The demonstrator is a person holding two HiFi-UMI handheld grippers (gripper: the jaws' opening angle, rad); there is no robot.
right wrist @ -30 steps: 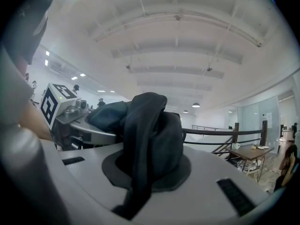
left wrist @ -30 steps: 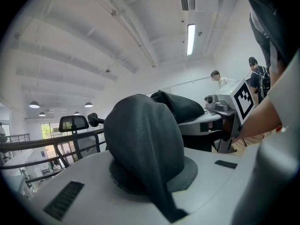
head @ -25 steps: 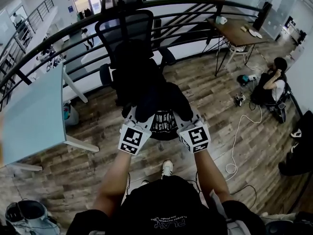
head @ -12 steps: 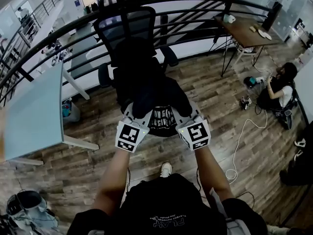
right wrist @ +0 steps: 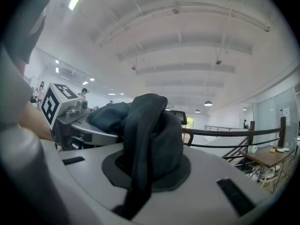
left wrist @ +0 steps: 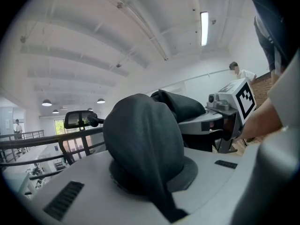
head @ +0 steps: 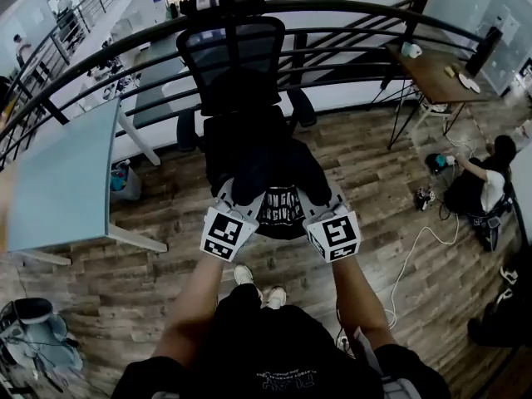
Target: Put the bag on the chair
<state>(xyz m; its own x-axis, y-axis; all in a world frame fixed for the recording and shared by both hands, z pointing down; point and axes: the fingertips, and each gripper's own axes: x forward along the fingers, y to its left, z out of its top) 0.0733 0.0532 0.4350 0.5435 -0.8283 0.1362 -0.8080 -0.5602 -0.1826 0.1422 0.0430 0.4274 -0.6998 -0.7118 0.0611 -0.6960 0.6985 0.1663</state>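
A black bag with white print hangs between my two grippers, right in front of the black office chair. The bag's dark bulk covers the chair's seat, and I cannot tell whether it rests on it. My left gripper is shut on the bag's left strap, which bunches over its jaws. On the other side my right gripper is shut on the right strap. Each gripper shows in the other's view: the right gripper and the left gripper.
A light blue table stands at the left. A dark curved railing runs behind the chair. At the right are a wooden desk, a person sitting on the floor and a white cable. A bin is at lower left.
The person has stepped forward, and both shoes now show under the bag. Both grippers keep their hold on the straps, and the bag stays in front of the chair.
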